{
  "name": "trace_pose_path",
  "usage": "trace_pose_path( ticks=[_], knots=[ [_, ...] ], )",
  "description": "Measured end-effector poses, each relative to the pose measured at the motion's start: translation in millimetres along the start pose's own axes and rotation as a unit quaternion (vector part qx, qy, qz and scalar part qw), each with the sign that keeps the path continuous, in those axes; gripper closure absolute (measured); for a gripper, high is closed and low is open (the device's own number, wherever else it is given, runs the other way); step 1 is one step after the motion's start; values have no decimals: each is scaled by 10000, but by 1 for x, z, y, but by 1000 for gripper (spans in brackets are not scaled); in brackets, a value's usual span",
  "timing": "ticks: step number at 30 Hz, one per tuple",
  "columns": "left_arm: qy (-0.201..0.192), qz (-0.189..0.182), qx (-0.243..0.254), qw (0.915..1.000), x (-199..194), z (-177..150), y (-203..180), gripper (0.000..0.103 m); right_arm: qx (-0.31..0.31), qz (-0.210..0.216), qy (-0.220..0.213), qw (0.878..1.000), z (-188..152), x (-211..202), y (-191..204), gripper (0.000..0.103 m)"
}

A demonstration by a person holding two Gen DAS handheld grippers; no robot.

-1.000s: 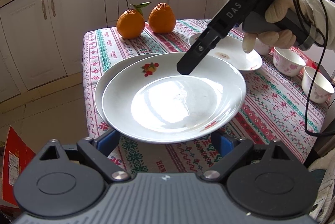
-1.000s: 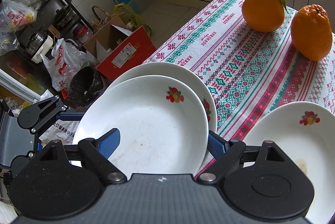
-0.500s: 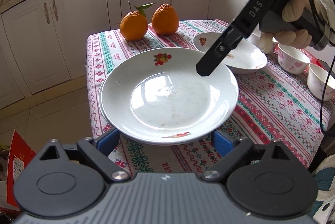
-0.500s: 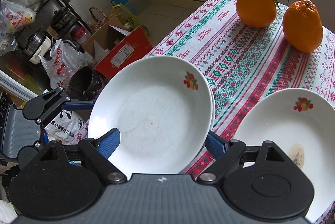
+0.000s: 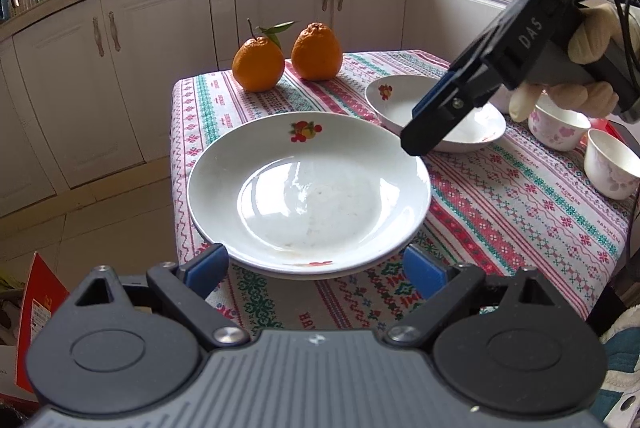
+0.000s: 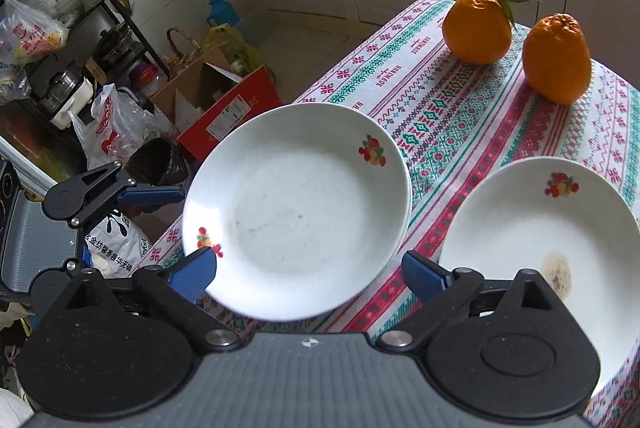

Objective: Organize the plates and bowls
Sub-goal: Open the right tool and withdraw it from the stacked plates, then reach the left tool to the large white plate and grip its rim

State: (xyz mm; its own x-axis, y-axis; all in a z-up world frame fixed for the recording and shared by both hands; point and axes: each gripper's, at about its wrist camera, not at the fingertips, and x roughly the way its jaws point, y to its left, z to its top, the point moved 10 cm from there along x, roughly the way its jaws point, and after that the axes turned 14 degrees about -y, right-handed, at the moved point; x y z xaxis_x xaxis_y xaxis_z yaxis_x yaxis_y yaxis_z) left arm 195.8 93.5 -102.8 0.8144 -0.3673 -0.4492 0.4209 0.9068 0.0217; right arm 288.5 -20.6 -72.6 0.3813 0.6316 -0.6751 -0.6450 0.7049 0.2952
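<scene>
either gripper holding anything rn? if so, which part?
Nothing held. The left gripper is open, its fingers straddling the near rim of the stacked plates without closing. The right gripper is open too, hovering above the same stack's far edge.

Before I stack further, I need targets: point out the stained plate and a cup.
stained plate [image 6: 532, 228], right wrist view, clean middle of its basin.
cup [image 5: 558, 129], left wrist view, its outer wall.

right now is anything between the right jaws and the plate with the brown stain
Nothing visible. The stained plate sits just right of the right gripper, apart from the stacked plates, with only bare tablecloth in between.
</scene>
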Motion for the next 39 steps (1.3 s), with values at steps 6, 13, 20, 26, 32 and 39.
trace_pose_path(
  ticks=[6,13,20,26,32,39],
  knots=[
    [-179,72,-8,9998,-12,6,-11,7,-94,-388,-394,9984,-11,-26,5,1],
    [-494,159,-62,9986,-26,16,-30,4,-162,-1267,-1088,9858,-33,-55,5,0],
    [-639,110,-145,9978,-35,20,-47,3,168,-2185,-1324,9667,-74,-66,-17,0],
    [-709,0,62,9975,-34,23,-57,2,299,-2802,-1284,9508,-101,-68,-48,0],
    [-610,-68,16,9981,-25,24,-59,2,615,-2903,-1173,9477,-121,-58,-69,0],
    [-497,-66,11,9987,-8,31,-54,2,550,-2944,-1218,9463,-111,-46,-80,0]
  ],
)
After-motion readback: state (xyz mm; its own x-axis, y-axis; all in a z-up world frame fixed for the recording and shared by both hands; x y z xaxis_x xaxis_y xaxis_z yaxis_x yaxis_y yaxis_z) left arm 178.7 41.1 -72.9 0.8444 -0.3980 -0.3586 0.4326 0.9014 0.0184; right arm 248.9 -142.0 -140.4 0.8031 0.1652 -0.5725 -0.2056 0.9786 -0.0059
